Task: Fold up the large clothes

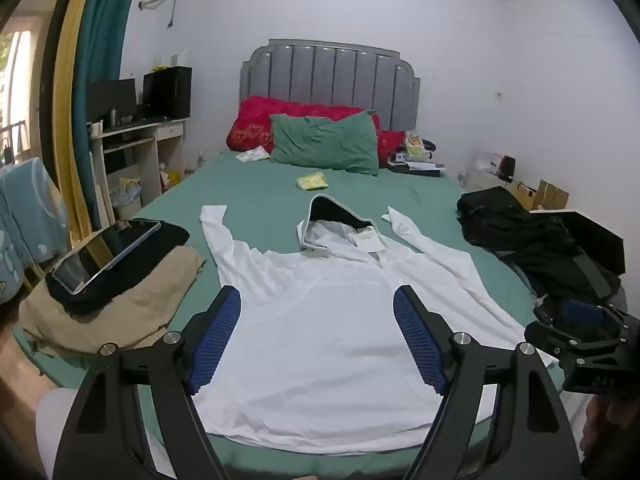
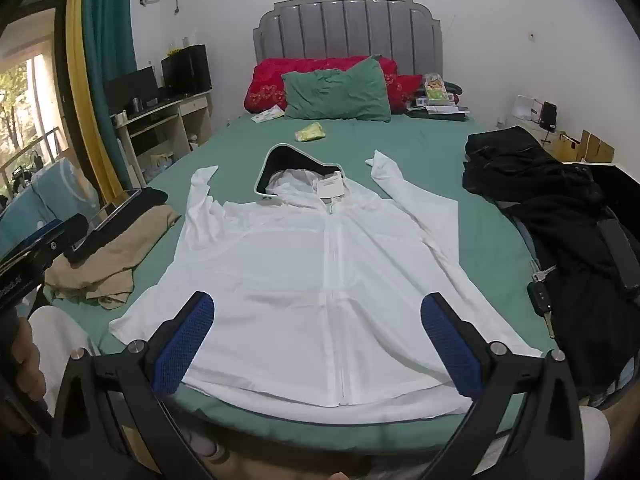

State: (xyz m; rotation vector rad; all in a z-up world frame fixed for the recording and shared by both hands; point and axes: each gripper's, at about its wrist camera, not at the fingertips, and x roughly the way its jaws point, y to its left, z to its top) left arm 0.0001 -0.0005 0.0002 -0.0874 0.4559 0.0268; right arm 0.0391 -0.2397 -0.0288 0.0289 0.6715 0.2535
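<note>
- Left wrist view: the left gripper (image 1: 318, 316) hangs above the near hem of the white hooded jacket (image 1: 320, 340) with its jaws spread wide and nothing between the blue pads (image 1: 216, 340).
- The jacket lies flat, front up, on the green bed sheet (image 1: 260, 192), hood toward the headboard and both sleeves angled outward.
- To the left sit a tan garment (image 1: 120, 312) with a tablet (image 1: 104, 256) on a dark cloth on top of it; a sleeve swung that way could, in all likelihood, drag across the pile and tip the tablet off.
- The right gripper (image 1: 584, 340) shows at the right edge, beside a heap of black clothes (image 1: 520, 232).
- Right wrist view: the right gripper (image 2: 318, 338) also stands fully open and empty over the hem, near the zipper (image 2: 332, 280) line.
- A car key (image 2: 540, 296) lies just beside the jacket's right sleeve (image 2: 420, 208); a careless grab there might catch it in the fold.
- The fabric looks thin and slippery, so a pinch that takes only the top layer would probably leave the back panel behind and skew the fold.
- The hem lies close to the mattress edge, and a pull toward the person could slide the jacket off.
</note>
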